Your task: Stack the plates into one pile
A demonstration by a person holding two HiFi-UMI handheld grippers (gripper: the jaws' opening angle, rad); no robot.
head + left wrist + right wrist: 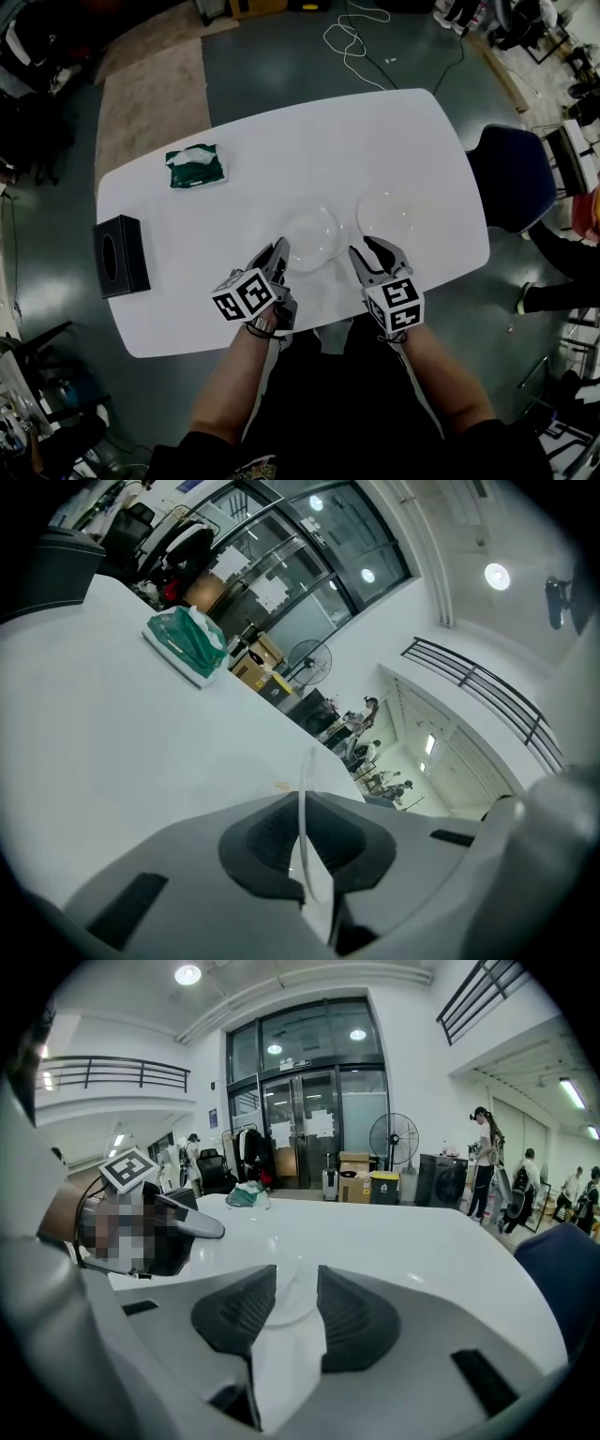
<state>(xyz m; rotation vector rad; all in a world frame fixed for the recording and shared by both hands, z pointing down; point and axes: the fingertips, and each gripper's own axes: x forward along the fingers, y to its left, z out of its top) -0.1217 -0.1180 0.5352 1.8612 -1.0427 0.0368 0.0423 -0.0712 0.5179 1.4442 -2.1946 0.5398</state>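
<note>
Not stacked yet. The left plate (312, 236) and right plate (388, 214), both clear, sit side by side near the counter (281, 159) front edge, right of middle. Left gripper (277, 255): jaws nearly together, pinching the left plate's near rim. Right gripper (373, 255): jaws spread, gripping nothing, just short of the right plate. Judging by this, one lift-and-place remains.

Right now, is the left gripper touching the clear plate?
Touching. The left gripper view shows the left gripper shut on the thin clear rim of the plate, which stands edge-on between its two pads.
</note>
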